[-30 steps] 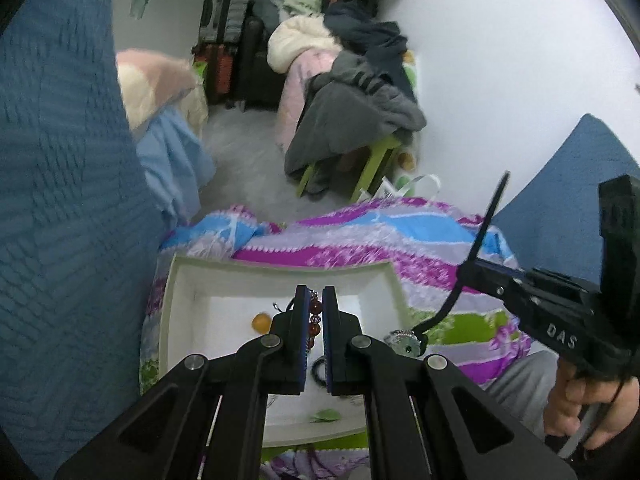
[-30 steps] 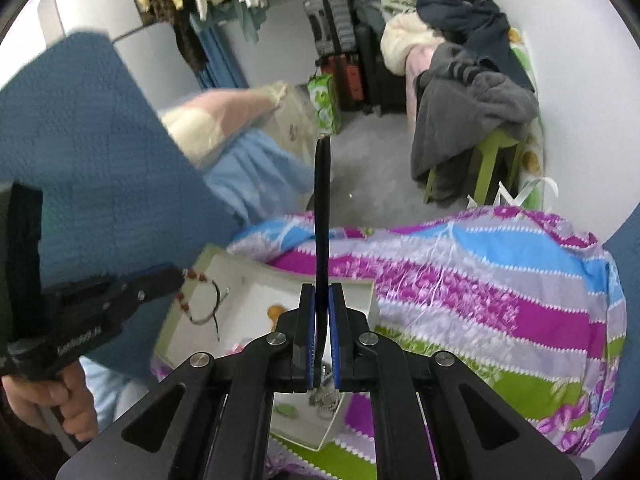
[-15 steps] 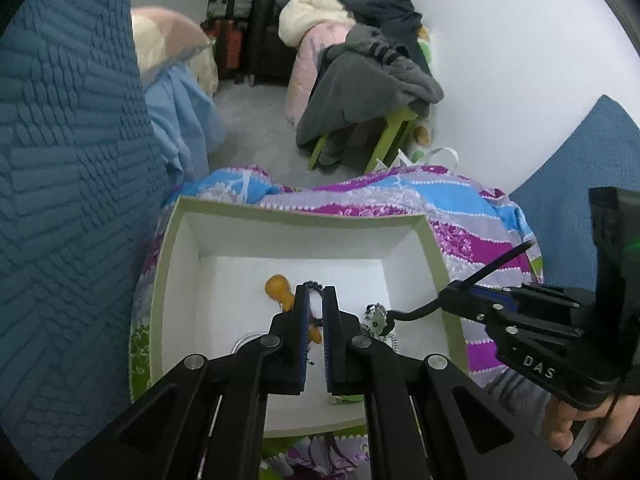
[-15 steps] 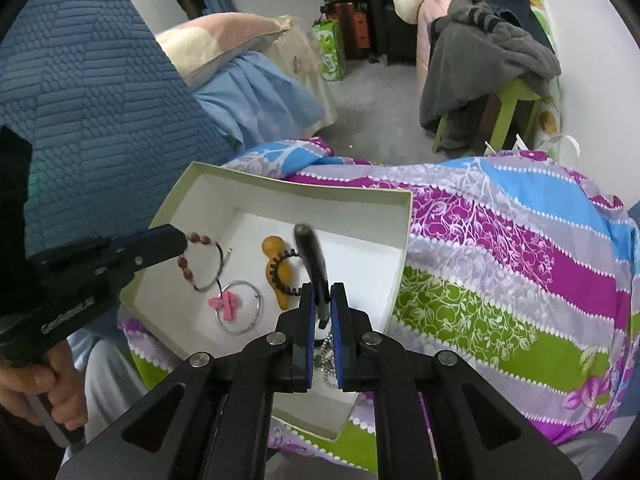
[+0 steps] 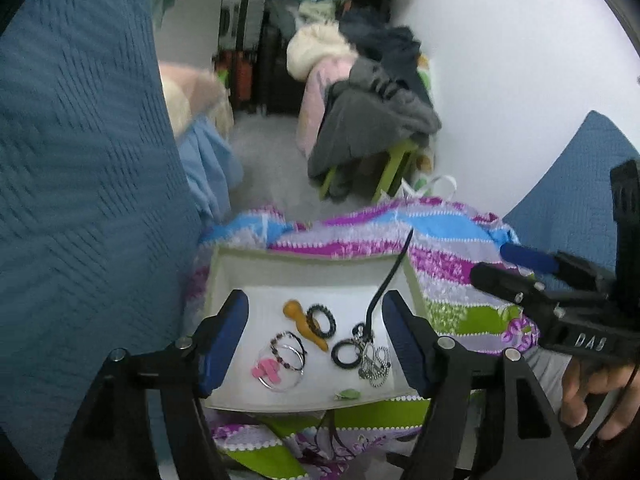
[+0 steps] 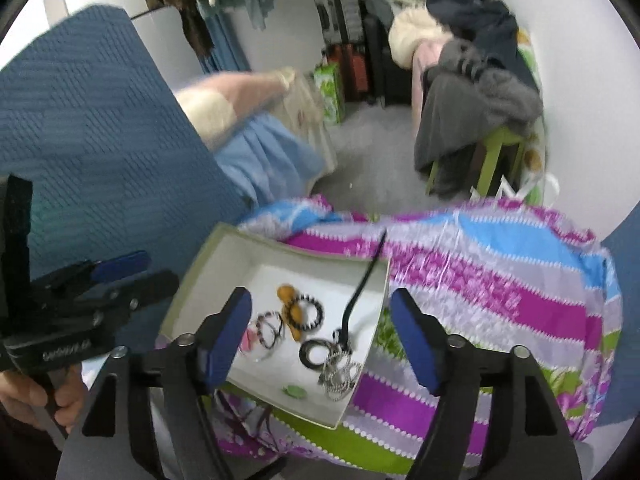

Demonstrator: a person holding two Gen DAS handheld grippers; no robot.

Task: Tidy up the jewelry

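Observation:
A white open box (image 5: 312,276) (image 6: 216,258) lies on a striped blanket. Inside are a red-brown bead bracelet (image 5: 286,350) (image 6: 269,328), a wire hoop with a pink cross (image 5: 267,372), an orange pendant (image 5: 298,314) (image 6: 286,294), a black bead bracelet (image 5: 321,320) (image 6: 306,312), a black ring (image 5: 345,354) (image 6: 314,354) and a silver chain pendant (image 5: 374,362) (image 6: 340,376) on a black cord (image 5: 390,280) (image 6: 362,280). My left gripper (image 5: 316,338) is open and empty over the box. My right gripper (image 6: 322,336) is open and empty over it too.
The striped blanket (image 6: 500,280) covers a lap. Blue quilted cushions (image 5: 80,200) stand at the left. A green stool piled with clothes (image 5: 380,136) stands beyond, near a white wall. A small green piece (image 5: 347,394) lies at the box's near edge.
Both grippers have opened. The bead bracelet has dropped from the left gripper and the black cord with its pendant from the right; both lie in the box. Both grippers have pulled back.

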